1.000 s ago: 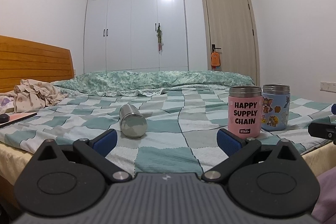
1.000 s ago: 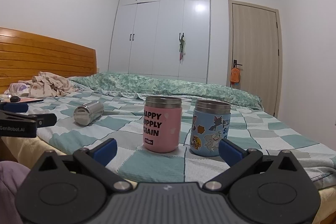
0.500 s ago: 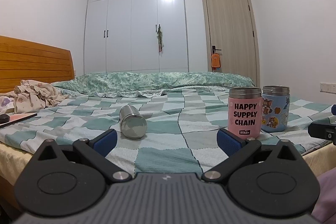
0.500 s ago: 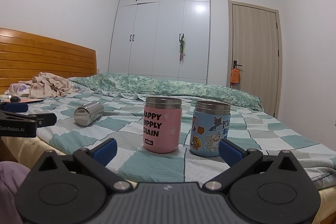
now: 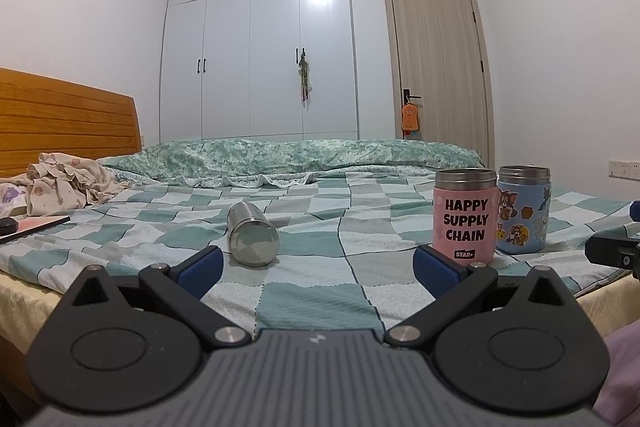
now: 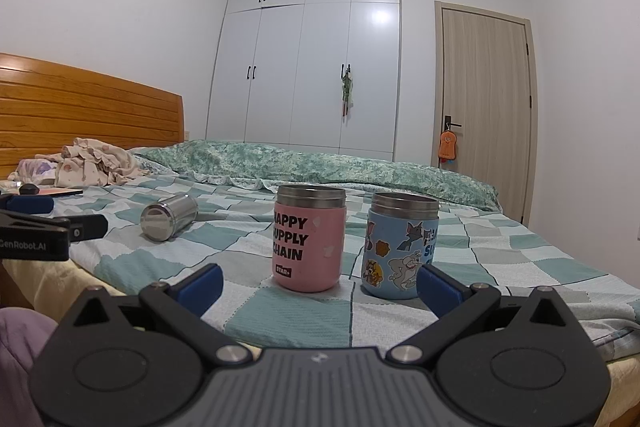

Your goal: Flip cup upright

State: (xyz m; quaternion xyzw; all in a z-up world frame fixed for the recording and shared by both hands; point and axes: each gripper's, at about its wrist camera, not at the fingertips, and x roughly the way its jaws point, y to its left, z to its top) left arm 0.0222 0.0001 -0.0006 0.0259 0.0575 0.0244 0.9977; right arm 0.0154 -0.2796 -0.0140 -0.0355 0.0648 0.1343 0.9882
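Observation:
A steel cup (image 5: 252,234) lies on its side on the checkered bedspread (image 5: 320,303), its base toward me; it also shows in the right wrist view (image 6: 168,216). A pink cup (image 5: 465,214) (image 6: 308,237) and a blue cartoon cup (image 5: 522,209) (image 6: 400,245) stand upright side by side. My left gripper (image 5: 318,267) is open and empty at the bed's near edge, with the steel cup just beyond its left finger. My right gripper (image 6: 318,281) is open and empty in front of the pink and blue cups.
Crumpled clothes (image 5: 68,183) and a flat book with a black object (image 5: 28,227) lie at the left by the wooden headboard (image 5: 60,123). A folded green quilt (image 5: 312,155) lies across the far side. A wardrobe and door stand behind.
Both views have shifted very slightly; the cups have not moved and both grippers remain open.

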